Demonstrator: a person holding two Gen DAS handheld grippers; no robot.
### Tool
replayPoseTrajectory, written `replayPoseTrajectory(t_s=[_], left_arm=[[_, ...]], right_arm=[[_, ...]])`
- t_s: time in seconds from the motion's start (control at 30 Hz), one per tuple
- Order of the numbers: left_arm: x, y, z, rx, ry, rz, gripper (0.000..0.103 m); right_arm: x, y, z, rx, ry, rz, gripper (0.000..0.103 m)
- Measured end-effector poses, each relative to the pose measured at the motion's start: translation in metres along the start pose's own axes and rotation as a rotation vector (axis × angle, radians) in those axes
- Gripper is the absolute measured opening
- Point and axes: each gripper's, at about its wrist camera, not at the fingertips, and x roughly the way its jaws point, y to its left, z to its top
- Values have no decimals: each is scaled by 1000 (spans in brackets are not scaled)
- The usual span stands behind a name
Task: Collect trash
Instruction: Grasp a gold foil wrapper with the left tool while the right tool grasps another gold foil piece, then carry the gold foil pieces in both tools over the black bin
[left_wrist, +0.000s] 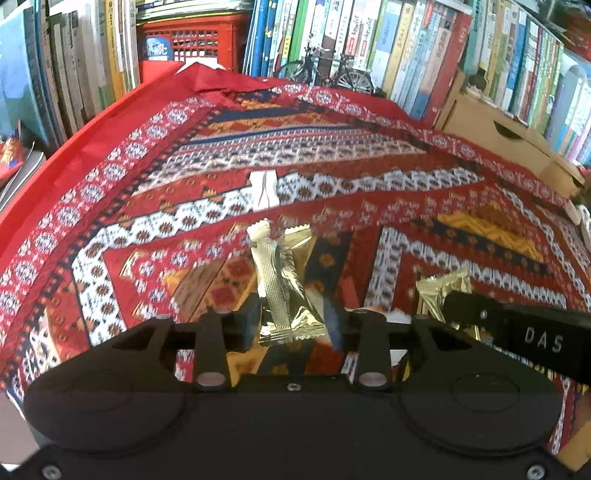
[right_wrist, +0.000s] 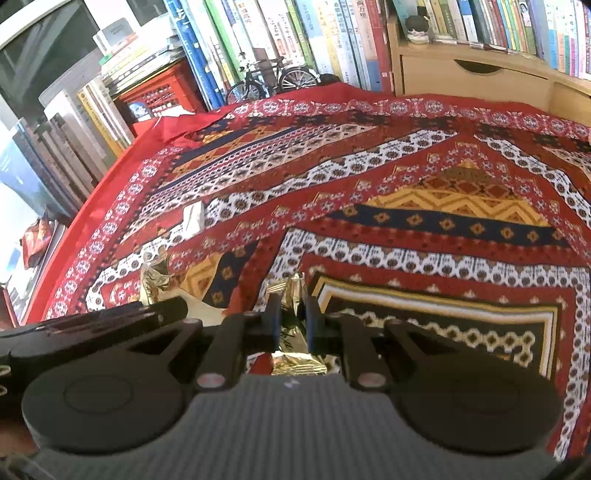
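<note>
The left gripper (left_wrist: 295, 325) has its jaws apart, a gold wrapper (left_wrist: 284, 288) standing between them with a gap at its right side; whether the left pad touches it I cannot tell. The right gripper (right_wrist: 291, 325) is clamped on a second gold wrapper (right_wrist: 291, 350). In the left view that gripper sits at 3 o'clock. A white wrapper (left_wrist: 264, 190) lies at 12 o'clock on the patterned cloth (left_wrist: 424, 236). Books (left_wrist: 388, 44) and a model bicycle (left_wrist: 325, 72) stand beyond.

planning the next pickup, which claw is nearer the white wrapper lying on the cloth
Left. The left claw points straight at the white wrapper, which lies just beyond its gold packet. The right claw sits further over, with the wrapper off to its left.
</note>
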Motion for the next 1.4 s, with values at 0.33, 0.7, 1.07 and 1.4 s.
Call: replayPoseTrajectory(t_s=[0.33, 0.7, 1.07, 1.4], left_arm=[[-3, 14, -25, -36, 45, 28, 44], [34, 21, -5, -145, 81, 17, 30], [-1, 21, -15, -130, 24, 3, 27], [-59, 30, -51, -113, -14, -19, 27]], right_arm=[[-11, 4, -14, -1, -2, -4, 17], [-12, -2, -17, -11, 10, -15, 17], [-24, 3, -24, -20, 0, -12, 17], [-54, 17, -54, -15, 2, 3, 17]])
